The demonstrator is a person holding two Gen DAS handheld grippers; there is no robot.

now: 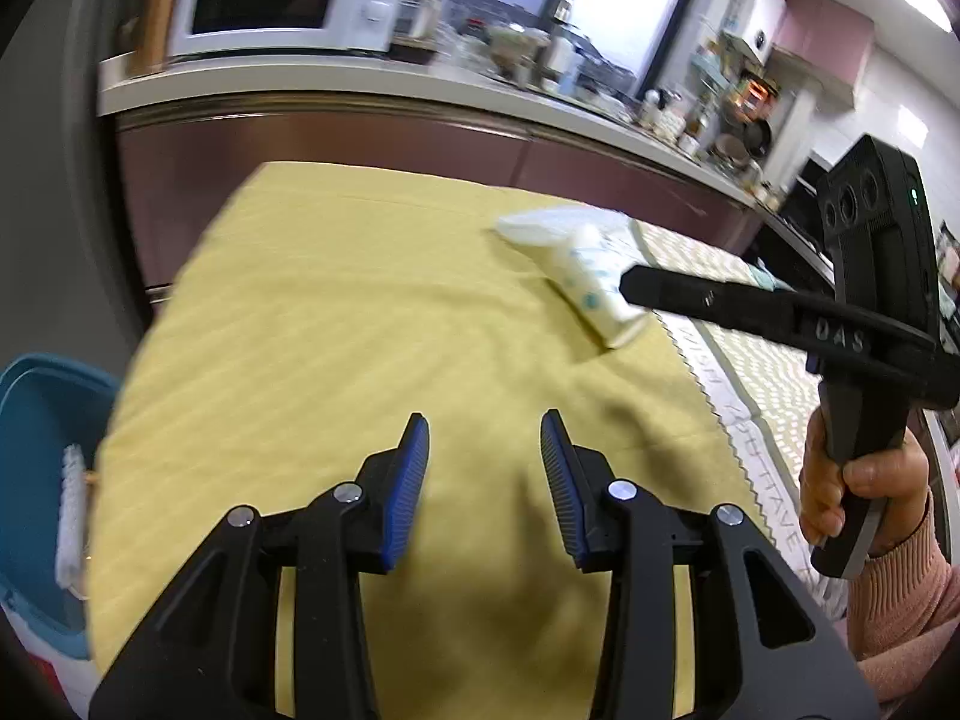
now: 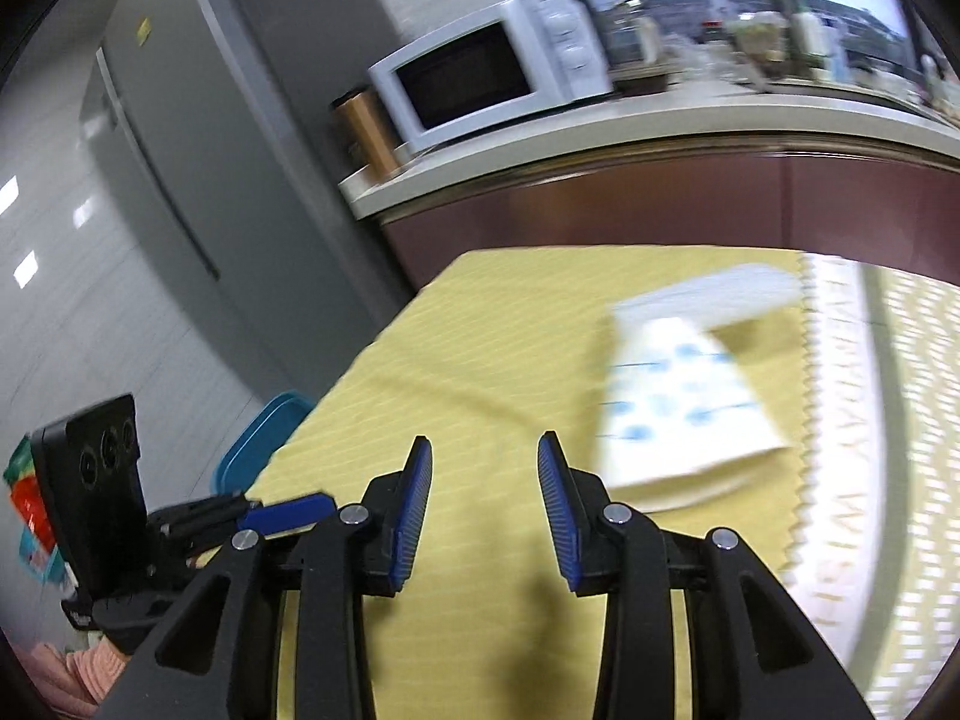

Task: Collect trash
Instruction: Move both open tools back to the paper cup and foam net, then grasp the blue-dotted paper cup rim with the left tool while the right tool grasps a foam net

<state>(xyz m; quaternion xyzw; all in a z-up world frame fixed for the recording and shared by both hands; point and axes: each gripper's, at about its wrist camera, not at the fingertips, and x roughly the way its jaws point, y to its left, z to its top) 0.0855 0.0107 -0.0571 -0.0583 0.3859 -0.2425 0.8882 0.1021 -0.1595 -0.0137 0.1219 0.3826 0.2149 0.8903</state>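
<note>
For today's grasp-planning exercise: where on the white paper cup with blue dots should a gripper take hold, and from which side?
The paper cup lies on its side on the yellow cloth, looking flattened, its wide mouth nearest the right gripper. Probably best: come down from above and pinch across the body near the mouth. Both that gripper and the left gripper are open and empty.

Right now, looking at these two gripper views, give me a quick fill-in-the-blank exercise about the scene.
1. The white paper cup with blue dots lies on its ____ on the cloth.
2. The tablecloth under it is ____.
3. The bin past the table's edge is ____.
4. Between the left gripper fingers there is ____.

Missing words: side; yellow; blue; nothing
</note>
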